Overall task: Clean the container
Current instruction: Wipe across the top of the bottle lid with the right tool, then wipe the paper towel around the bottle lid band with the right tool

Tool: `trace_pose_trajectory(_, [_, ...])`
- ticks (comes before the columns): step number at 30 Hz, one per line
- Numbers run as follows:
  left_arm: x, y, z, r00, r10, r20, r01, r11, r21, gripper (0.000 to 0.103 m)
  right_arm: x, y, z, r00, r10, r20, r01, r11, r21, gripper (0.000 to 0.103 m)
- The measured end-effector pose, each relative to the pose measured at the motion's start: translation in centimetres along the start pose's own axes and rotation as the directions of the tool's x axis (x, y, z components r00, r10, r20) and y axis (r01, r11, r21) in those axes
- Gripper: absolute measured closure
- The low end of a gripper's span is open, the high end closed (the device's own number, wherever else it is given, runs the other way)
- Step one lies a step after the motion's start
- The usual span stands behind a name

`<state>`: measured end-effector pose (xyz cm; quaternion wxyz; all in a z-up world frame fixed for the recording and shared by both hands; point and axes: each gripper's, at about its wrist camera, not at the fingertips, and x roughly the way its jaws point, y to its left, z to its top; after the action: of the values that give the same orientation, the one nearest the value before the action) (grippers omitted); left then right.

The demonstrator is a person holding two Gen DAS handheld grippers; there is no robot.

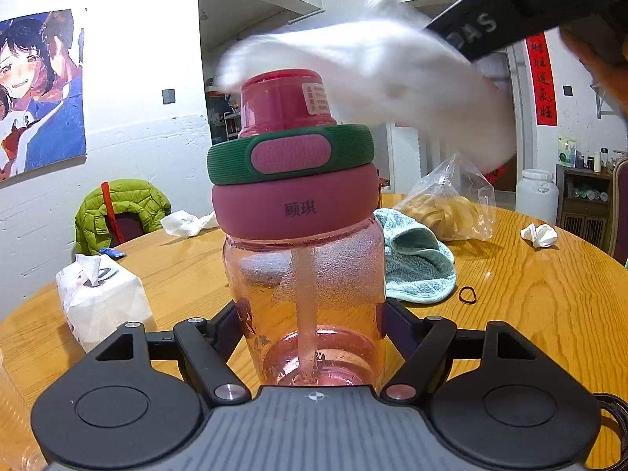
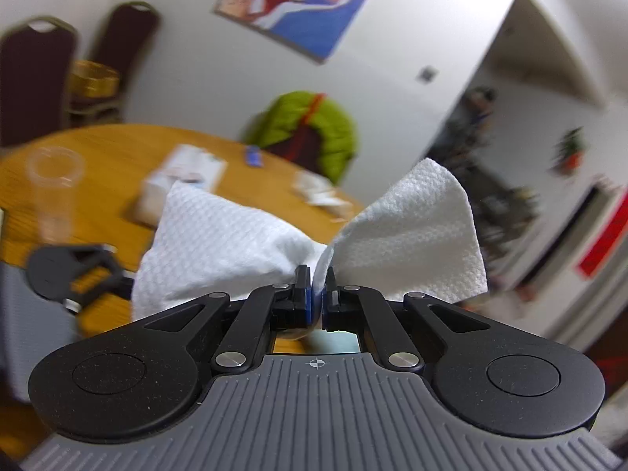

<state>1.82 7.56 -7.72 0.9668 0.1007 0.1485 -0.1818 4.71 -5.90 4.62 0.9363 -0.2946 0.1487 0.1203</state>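
Left gripper (image 1: 314, 337) clamped on pink water bottle (image 1: 302, 243) standing on wooden table (image 1: 530, 294); right gripper (image 2: 317, 294) pinching white paper towel (image 2: 235, 243), blurred over bottle's cap (image 1: 280, 98).

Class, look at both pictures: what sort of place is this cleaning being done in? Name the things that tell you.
Probably a lived-in home dining room. A round wooden table holds a tissue pack and a towel; a green jacket hangs over a chair, and a cartoon poster is on the wall.
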Motion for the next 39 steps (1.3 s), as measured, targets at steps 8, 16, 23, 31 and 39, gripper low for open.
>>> trace_pose_trajectory(8, [0.0,0.0,0.0,1.0,-0.001,0.0,0.001,1.0,0.001,0.029,-2.4,0.7,0.6,0.994,-0.064,0.091,0.068,0.997,-0.042,0.098])
trace_pose_trajectory(16, [0.1,0.1,0.0,1.0,0.0,-0.001,0.0,1.0,0.002,0.029,-3.6,4.1,0.2,0.982,0.19,0.023,-0.187,0.978,-0.094,0.098])
trace_pose_trajectory(23, [0.2,0.1,0.0,1.0,0.004,0.001,-0.004,1.0,0.004,0.029,-4.6,6.3,1.3,0.969,0.237,0.066,-0.225,0.961,-0.159,0.101])
trace_pose_trajectory(31, [0.3,0.3,0.0,1.0,-0.004,0.0,0.004,1.0,0.002,0.029,1.1,4.0,3.3,0.986,0.132,0.105,-0.131,0.991,-0.021,0.1])
trace_pose_trajectory(39, [0.3,-0.2,0.2,1.0,0.004,-0.002,-0.004,1.0,0.007,0.029,3.0,-2.5,-2.6,0.989,0.072,0.127,-0.109,0.946,0.306,0.096])
